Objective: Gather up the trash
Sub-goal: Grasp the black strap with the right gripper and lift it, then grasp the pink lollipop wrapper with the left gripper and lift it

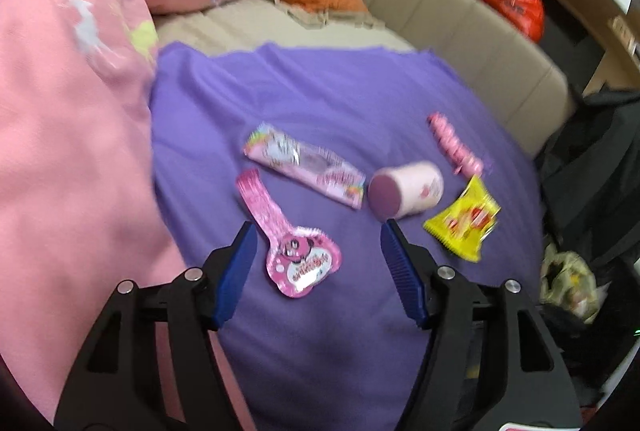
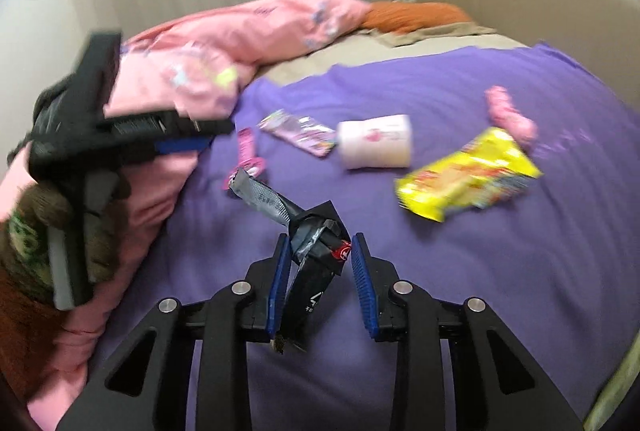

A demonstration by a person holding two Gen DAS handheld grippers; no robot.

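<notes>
The right gripper (image 2: 316, 247) sits nearest its camera, fingers partly apart around a crumpled black wrapper (image 2: 316, 259). The wrapper touches the left pad, but a gap shows at the right pad, so it looks loosely caught rather than clamped; blur makes this hard to judge. Its grey tail (image 2: 260, 197) trails forward over the purple blanket (image 2: 480, 291). If the gripper lifts now, the wrapper could slip out or hang by one edge and drop.

The left gripper (image 1: 316, 235) hovers over the blanket with fingers wide apart and nothing between them. Just ahead of it lies the pink lolly wrapper (image 1: 296, 255). It is flat foil on soft cloth, so closing pads may pinch the blanket too or skid over the foil.

The rest of the trash, largest first:
- the long pink packet (image 1: 308, 167)
- the cup (image 1: 404, 189), on its side, which may roll if nudged; its contents cannot be seen
- the yellow bag (image 1: 464, 219)
- the pink twist (image 1: 454, 145)

At the bed's right edge a pale bag (image 1: 568, 283) holding crumpled scraps may be the bin.
</notes>
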